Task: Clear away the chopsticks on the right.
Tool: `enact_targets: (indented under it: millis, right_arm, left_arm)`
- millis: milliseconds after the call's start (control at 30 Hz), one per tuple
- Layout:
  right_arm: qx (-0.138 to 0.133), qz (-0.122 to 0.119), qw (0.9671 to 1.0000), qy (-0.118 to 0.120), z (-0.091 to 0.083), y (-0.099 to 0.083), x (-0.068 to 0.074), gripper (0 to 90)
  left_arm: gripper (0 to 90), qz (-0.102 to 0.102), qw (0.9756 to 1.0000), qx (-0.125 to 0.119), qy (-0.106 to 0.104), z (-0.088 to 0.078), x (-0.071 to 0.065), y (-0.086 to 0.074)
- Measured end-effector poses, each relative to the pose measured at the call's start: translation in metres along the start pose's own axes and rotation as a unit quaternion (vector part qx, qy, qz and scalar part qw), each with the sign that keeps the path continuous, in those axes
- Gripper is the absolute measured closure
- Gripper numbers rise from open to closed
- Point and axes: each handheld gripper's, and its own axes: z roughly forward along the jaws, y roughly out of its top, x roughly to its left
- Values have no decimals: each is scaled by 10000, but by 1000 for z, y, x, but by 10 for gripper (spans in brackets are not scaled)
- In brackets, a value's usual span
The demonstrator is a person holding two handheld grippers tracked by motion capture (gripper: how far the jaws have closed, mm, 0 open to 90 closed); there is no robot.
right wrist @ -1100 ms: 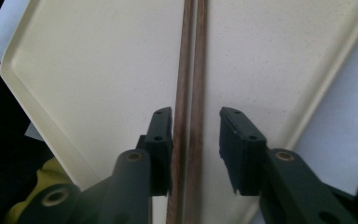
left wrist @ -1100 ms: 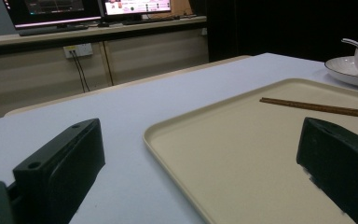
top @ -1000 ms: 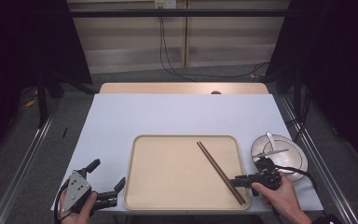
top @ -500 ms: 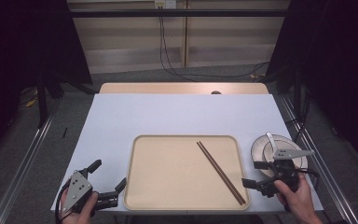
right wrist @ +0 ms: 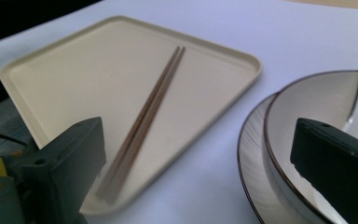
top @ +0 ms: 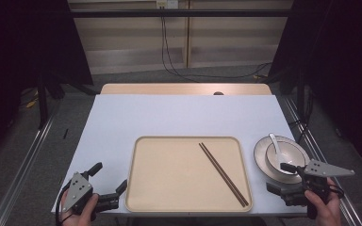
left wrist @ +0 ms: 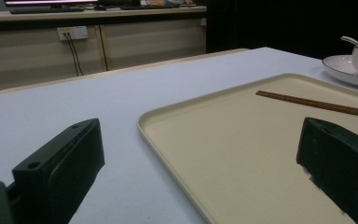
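Here, at the table's near left corner, the left gripper (top: 107, 184) rests with jaws spread and empty, just beside the tray (top: 151, 197); the tray is a smooth cream rectangle with rounded corners and a low rim; on it lie thin, dark wooden chopsticks (top: 222, 173), diagonal and paired; further right a glossy white bowl (top: 294, 154) holding a spoon (top: 276, 149) sits on a dark-rimmed plate (top: 260, 157); the right gripper (top: 283, 176), spread wide and empty, hovers by the bowl's near rim. Probably the bowl is next: close squarely on its rim, since glaze slips.
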Motion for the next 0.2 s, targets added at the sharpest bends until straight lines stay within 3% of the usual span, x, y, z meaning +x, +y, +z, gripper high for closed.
enact_targets:
  millis: [100, 167, 200]
  right_arm:
    - [-18, -299, 9994, -166, -3, -6, 2, 24]
    - [-218, -564, 9976, -350, -5, -8, 3, 15]
    - [-250, -558, 9976, -333, -4, -8, 3, 12]
  left_arm:
    - [7, -65, 10000, 33, 6, 1, 0, 0]
    - [7, -61, 10000, 58, -15, 1, 1, -1]
    - [7, -111, 9999, 47, -5, 1, 0, -1]
